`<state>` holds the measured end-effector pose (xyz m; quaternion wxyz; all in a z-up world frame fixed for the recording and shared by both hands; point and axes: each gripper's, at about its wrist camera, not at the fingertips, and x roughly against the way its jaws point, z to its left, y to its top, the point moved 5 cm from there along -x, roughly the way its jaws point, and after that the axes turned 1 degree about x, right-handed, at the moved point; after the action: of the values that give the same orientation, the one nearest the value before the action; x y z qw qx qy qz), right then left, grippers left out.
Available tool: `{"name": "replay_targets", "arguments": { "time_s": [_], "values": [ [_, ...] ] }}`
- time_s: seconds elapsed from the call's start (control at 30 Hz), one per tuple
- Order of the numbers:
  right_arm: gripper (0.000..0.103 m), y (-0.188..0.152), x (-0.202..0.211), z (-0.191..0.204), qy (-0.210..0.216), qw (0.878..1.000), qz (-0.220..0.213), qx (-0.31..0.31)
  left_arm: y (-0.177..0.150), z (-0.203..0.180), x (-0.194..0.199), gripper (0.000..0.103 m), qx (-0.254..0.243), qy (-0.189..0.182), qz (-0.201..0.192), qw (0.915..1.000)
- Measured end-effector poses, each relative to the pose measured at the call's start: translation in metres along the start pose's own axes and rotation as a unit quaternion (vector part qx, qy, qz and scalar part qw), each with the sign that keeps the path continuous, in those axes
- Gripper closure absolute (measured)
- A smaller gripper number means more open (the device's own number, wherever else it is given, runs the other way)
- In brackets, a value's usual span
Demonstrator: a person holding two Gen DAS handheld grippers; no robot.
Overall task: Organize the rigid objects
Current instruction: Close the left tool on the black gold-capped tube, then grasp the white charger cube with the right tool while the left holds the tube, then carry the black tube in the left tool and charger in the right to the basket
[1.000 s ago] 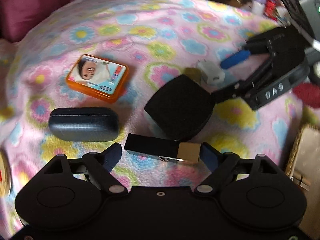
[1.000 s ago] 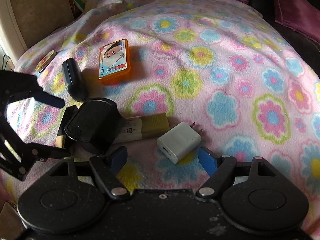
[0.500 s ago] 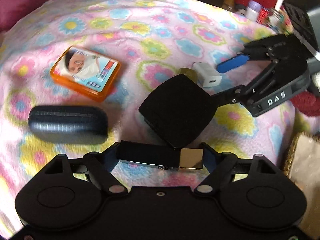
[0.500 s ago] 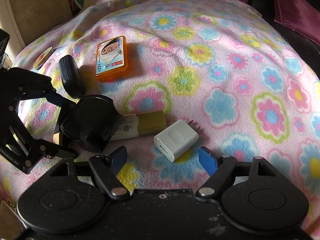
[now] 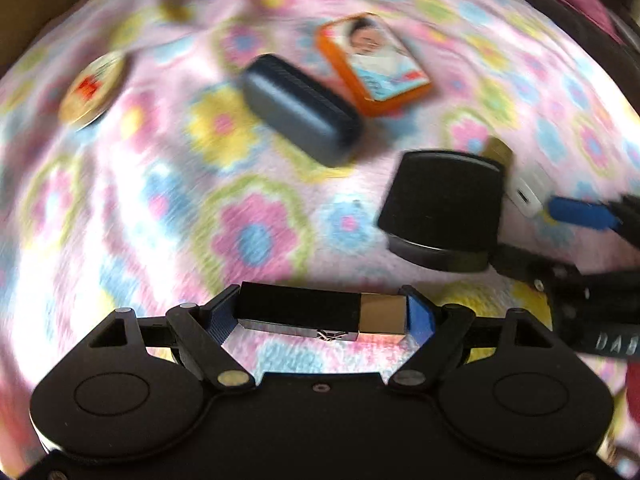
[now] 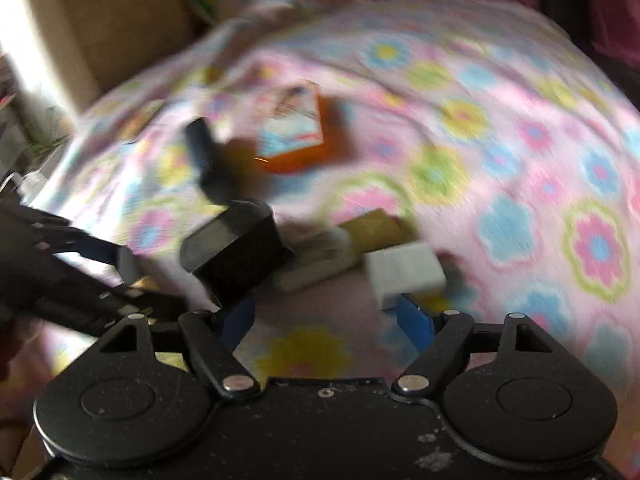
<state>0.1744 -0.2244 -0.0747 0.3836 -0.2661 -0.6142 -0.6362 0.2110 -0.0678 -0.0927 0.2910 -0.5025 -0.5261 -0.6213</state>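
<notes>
My left gripper (image 5: 320,316) is shut on a black and gold bar (image 5: 316,314), held crosswise between the blue pads, a little above the flowered blanket (image 5: 248,232). It also shows at the left of the right wrist view (image 6: 136,280). My right gripper (image 6: 326,322) is open and empty, just short of a white charger (image 6: 404,274). A black square case (image 5: 442,208) lies between the two grippers. It also shows in the right wrist view (image 6: 236,250). Both views are blurred.
A dark blue glasses case (image 5: 300,110), an orange tin (image 5: 374,62) and a round gold tin (image 5: 94,88) lie farther out on the blanket. A white and gold box (image 6: 344,248) lies behind the charger. A cardboard box (image 6: 96,20) stands at the back left.
My left gripper has closed on the black and gold bar and swung left with it. The right gripper has moved closer to the charger. Both views are now blurred by motion.
</notes>
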Motion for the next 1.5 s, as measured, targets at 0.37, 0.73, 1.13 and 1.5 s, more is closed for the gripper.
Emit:
{"name": "replay_targets", "arguments": {
  "time_s": [0.37, 0.73, 1.13, 1.5],
  "values": [
    [0.022, 0.010, -0.025, -0.037, -0.081, 0.996, 0.019, -0.032, -0.008, -0.003, -0.005, 0.024, 0.007, 0.031, -0.021, 0.9993],
    [0.045, 0.010, -0.030, -0.029, -0.070, 0.997, 0.022, -0.032, -0.002, 0.002, -0.001, 0.025, 0.016, 0.018, -0.020, 0.9995],
    [0.045, -0.013, 0.061, -0.037, -0.037, 0.984, -0.032, -0.170, -0.027, 0.006, 0.063, 0.025, 0.055, 0.009, -0.032, 0.9980],
    [0.045, -0.073, 0.143, 0.024, -0.017, 0.986, -0.042, -0.162, -0.103, -0.010, 0.108, 0.025, 0.062, -0.003, -0.037, 0.9974]
  ]
}}
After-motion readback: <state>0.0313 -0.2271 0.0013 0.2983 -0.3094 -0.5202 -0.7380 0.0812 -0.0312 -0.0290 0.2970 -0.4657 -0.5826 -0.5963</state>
